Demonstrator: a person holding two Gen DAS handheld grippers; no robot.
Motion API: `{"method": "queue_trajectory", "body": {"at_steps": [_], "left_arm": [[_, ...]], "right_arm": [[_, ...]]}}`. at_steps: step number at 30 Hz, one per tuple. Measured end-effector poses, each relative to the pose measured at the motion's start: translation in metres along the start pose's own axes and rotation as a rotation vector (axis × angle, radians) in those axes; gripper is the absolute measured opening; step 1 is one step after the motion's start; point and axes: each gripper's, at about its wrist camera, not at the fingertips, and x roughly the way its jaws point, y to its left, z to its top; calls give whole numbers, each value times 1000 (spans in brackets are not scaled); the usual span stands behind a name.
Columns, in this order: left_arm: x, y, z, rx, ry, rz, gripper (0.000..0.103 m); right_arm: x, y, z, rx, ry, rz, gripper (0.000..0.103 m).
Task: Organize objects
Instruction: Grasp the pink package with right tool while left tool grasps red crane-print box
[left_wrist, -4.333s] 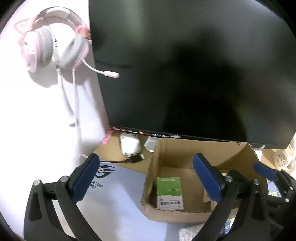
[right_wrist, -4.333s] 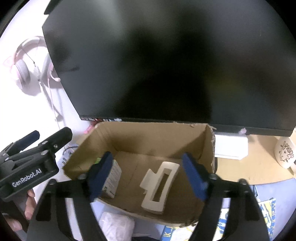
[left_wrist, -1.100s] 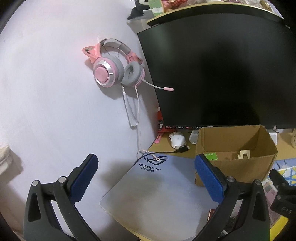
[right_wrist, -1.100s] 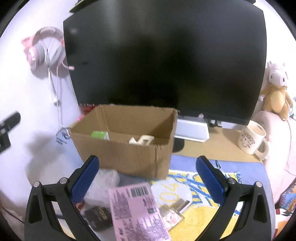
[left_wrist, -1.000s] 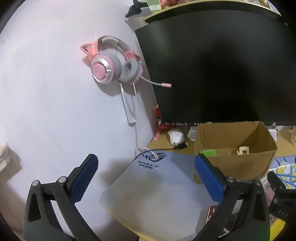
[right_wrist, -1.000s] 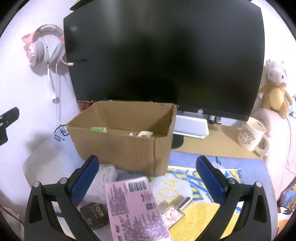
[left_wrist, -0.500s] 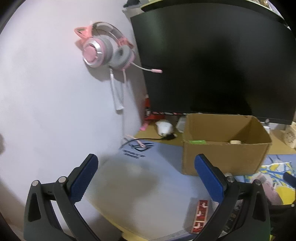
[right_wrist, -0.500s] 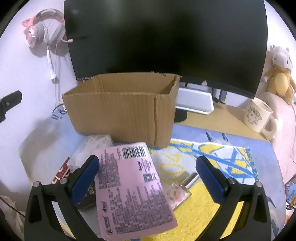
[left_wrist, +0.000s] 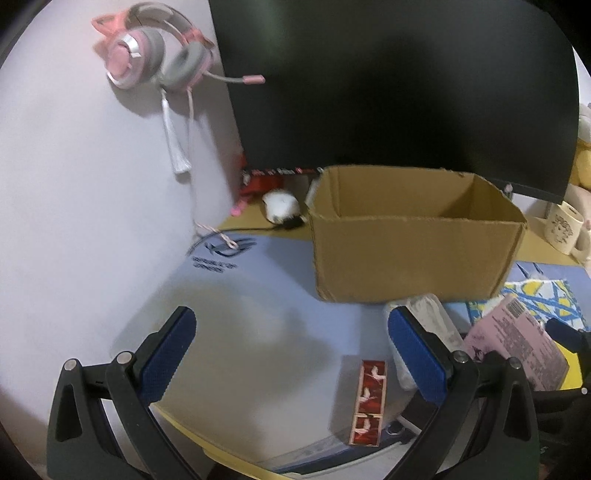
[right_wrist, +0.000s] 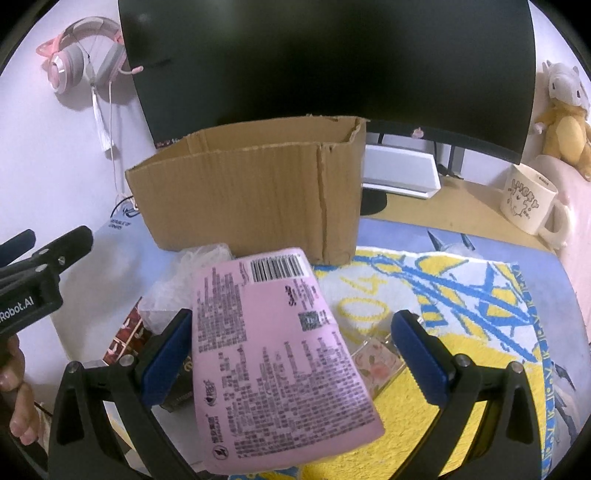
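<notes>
An open cardboard box stands on the desk under a dark monitor. A pink packet lies in front of it between the open jaws of my right gripper, not clamped; it also shows in the left wrist view. A clear plastic bag lies left of the packet. A red patterned box lies between the open, empty jaws of my left gripper. A dark box and a small floral item lie under the packet.
A yellow-blue towel covers the mat at right. A white mug and a plush toy stand at far right. Pink headphones hang on the wall. A white mouse sits behind the box.
Both grippers have pulled back from the box and dropped lower. The right one now has the pink packet between its jaws; the left one now looks over the red patterned box.
</notes>
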Motion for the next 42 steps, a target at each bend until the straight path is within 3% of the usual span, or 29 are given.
{"method": "queue_trajectory", "body": {"at_steps": [13, 21, 29, 42], "left_arm": [[30, 6, -20, -49, 146, -88, 103], [47, 6, -33, 1, 209, -80, 103], [53, -1, -36, 20, 249, -148, 103], [66, -6, -43, 68, 296, -96, 103]], "right_arm": [[10, 10, -8, -78, 49, -54, 103], [12, 14, -9, -116, 59, -86, 103], [12, 16, -9, -121, 60, -99, 103], [13, 22, -8, -141, 76, -88, 103]]}}
